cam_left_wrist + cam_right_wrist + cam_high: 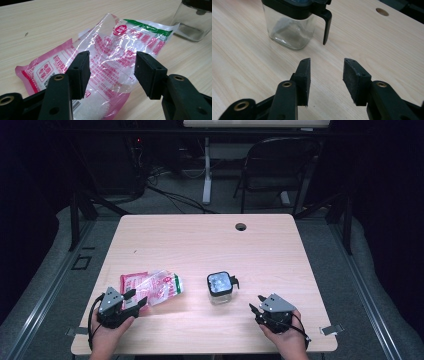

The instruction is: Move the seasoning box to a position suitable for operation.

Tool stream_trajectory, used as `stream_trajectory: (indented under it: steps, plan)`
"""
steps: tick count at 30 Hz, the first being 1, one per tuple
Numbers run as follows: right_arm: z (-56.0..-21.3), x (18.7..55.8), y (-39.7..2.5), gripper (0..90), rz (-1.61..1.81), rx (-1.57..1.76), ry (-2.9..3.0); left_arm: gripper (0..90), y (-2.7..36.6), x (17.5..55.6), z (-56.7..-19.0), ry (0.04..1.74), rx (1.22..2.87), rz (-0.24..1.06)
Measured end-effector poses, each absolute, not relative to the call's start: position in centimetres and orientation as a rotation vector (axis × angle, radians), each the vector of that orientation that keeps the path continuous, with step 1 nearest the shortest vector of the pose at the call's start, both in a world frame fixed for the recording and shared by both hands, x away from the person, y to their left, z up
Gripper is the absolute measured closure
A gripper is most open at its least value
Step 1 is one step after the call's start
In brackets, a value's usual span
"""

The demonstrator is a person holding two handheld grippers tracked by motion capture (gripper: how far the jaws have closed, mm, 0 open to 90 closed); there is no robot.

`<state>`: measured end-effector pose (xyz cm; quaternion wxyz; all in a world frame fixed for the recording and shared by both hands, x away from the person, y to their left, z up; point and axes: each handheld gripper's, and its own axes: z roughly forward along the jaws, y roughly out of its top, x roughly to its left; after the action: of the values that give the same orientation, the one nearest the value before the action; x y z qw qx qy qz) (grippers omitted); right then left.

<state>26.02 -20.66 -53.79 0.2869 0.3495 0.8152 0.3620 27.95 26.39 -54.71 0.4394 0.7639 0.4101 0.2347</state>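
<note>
Both claws gape wide: left claw point(111, 72) should pinch the bag point(105, 62) at its near edge; right claw point(325, 77) aims at the jar point(292, 25) at eleven o'clock.

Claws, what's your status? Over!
Left gripper open, over the plastic bag, not gripping. Right gripper open, short of the glass jar, lid on. Nothing in the way.

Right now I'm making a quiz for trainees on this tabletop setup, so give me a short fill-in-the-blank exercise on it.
1. The left gripper has its jaws open over a pink and clear plastic ____.
2. The glass jar has a lid coloured ____.
3. The right gripper holds ____.
4. The jar stands on the wooden table to the ____ of the bag in the high view.

Missing words: bag; black; nothing; right
</note>
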Motion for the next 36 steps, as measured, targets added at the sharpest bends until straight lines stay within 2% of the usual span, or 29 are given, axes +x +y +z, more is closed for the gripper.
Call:
stream_trajectory:
  steps: [6, 12, 15, 21, 25, 27, 28, 36]
  plan:
    - [-53.8, 26.0, -20.8, 62.4, 0.976, 0.885, 2.145, 47.6, 26.3, 27.7, -54.6, 0.997, 1.897, 0.569]
    - [-53.5, 25.9, -20.6, 59.2, 0.978, 0.879, 2.145, 47.6, 26.0, 27.7, -54.4, 1.001, 1.880, 0.565]
    - [-53.5, 26.1, -20.8, 60.5, 1.013, 0.955, 2.170, 48.2, 26.0, 27.6, -54.3, 1.002, 1.872, 0.560]
    - [-52.9, 26.5, -20.2, 57.6, 1.052, 0.960, 2.174, 51.0, 25.9, 27.3, -53.9, 0.991, 1.871, 0.549]
    - [-52.5, 27.0, -19.7, 56.8, 1.112, 0.995, 2.184, 56.0, 26.2, 27.3, -53.7, 0.980, 1.863, 0.502]
    - [-52.4, 27.3, -19.5, 58.7, 1.120, 1.001, 2.162, 55.9, 26.2, 27.2, -53.8, 0.987, 1.855, 0.504]
    - [-52.5, 27.8, -19.3, 63.3, 1.122, 0.993, 2.174, 55.8, 26.3, 27.2, -53.8, 0.987, 1.857, 0.512]
    - [-53.7, 30.0, -18.3, 65.7, 1.076, 1.009, 2.209, 55.6, 26.6, 26.8, -53.9, 0.999, 1.847, 0.522]
